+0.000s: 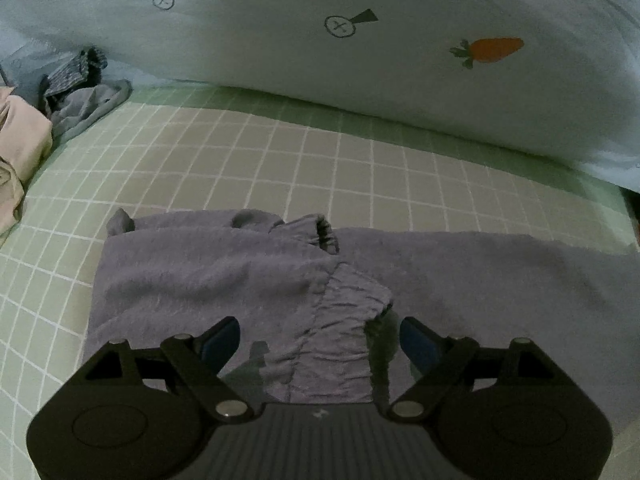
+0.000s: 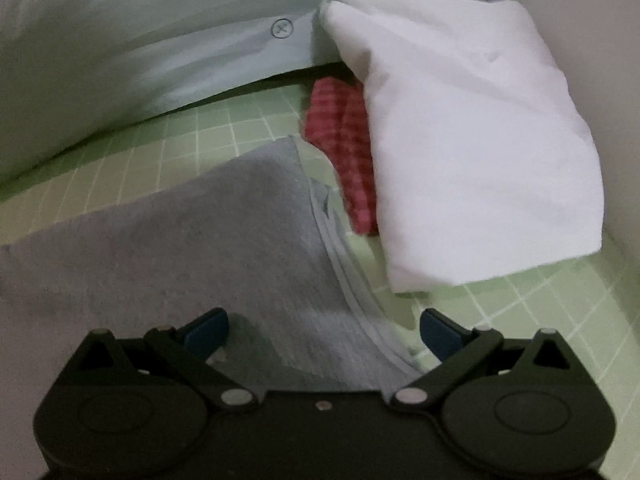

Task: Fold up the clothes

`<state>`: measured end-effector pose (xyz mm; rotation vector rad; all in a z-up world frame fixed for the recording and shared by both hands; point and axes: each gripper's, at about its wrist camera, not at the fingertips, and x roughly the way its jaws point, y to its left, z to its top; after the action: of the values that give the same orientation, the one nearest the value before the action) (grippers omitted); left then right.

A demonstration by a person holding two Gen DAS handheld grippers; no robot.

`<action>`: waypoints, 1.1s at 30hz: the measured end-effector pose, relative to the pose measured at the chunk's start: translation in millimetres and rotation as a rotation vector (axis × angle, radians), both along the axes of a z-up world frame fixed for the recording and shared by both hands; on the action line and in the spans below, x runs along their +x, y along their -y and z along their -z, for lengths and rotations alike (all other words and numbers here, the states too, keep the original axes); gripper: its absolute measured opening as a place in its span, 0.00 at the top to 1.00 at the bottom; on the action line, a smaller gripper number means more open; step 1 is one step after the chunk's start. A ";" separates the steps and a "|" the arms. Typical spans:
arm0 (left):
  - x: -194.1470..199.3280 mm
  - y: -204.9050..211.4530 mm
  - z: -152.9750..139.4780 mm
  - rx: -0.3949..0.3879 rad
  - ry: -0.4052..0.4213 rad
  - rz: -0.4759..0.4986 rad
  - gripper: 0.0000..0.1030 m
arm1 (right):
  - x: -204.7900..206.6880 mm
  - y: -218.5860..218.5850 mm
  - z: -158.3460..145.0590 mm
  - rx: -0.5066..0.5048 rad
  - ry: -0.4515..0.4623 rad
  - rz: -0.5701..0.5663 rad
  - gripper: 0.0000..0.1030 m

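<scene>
A grey-purple fleece garment (image 1: 208,276) lies spread on the green checked bed sheet (image 1: 280,160), with a gathered cuff (image 1: 324,232) folded over its middle. My left gripper (image 1: 320,340) is open just above its ribbed elastic band (image 1: 340,328), the jaws on either side of it. In the right wrist view the same grey garment (image 2: 224,240) shows its hem edge (image 2: 352,292). My right gripper (image 2: 324,330) is open low over that hem, holding nothing.
A pale duvet with a carrot print (image 1: 492,50) bulges along the far side. A beige garment (image 1: 20,152) and a dark crumpled one (image 1: 80,92) lie at the left. A white folded cloth (image 2: 472,140) and a red checked cloth (image 2: 348,140) lie at the right by a wall.
</scene>
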<state>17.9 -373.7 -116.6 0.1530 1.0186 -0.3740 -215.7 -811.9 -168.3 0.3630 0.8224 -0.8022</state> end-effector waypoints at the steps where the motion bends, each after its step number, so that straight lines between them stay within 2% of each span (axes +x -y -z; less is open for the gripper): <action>1: 0.3 -1.1 -0.3 0.000 0.002 -0.006 0.15 | 0.0 0.5 -0.5 0.009 0.007 -0.001 0.07; 2: -0.4 -3.0 -1.5 -0.002 0.008 -0.011 0.15 | -0.1 0.9 -1.1 0.017 0.013 -0.003 0.15; 4: -2.0 -7.0 -4.6 -0.010 0.022 -0.021 0.15 | -0.3 1.4 -3.0 0.032 0.024 -0.002 0.25; 5: -3.2 -10.0 -6.5 -0.019 0.028 -0.028 0.15 | -0.5 1.0 -4.9 0.036 0.027 0.003 0.40; 6: -4.4 -13.0 -8.5 -0.029 0.034 -0.035 0.15 | -0.7 0.7 -6.9 0.039 0.029 0.007 0.48; 7: -5.6 -16.1 -10.6 -0.038 0.039 -0.042 0.15 | -0.9 0.4 -8.9 0.043 0.032 0.012 0.72; 8: -6.7 -19.7 -11.7 -0.049 0.042 -0.050 0.15 | -0.5 -0.4 -10.8 0.056 0.034 0.007 0.90; 10: -9.9 -28.3 -13.5 -0.063 0.044 -0.069 0.15 | 0.5 -6.3 -17.0 0.052 0.033 -0.016 0.90; 16: -26.1 -64.1 -21.4 -0.101 0.069 -0.110 0.15 | 4.1 -51.5 -61.8 -0.055 0.060 -0.119 0.91; 23: -42.4 -110.7 -30.0 -0.107 0.073 -0.091 0.15 | 32.8 -138.3 -100.9 -0.123 0.121 -0.277 0.91; 28: -48.5 -142.6 -33.0 -0.085 0.069 -0.058 0.15 | 66.6 -220.1 -101.2 -0.088 0.152 -0.402 0.91; 31: -48.3 -158.8 -31.2 -0.077 0.060 -0.060 0.15 | 84.8 -268.9 -83.6 -0.052 0.126 -0.481 0.90; 33: -47.2 -166.4 -28.6 -0.075 0.050 -0.066 0.15 | 95.2 -295.9 -60.6 -0.013 0.077 -0.518 0.88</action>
<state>-29.3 -207.3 -88.0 0.0609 0.9562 -0.3465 -120.4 -516.0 -107.7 0.1539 0.7916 -0.3083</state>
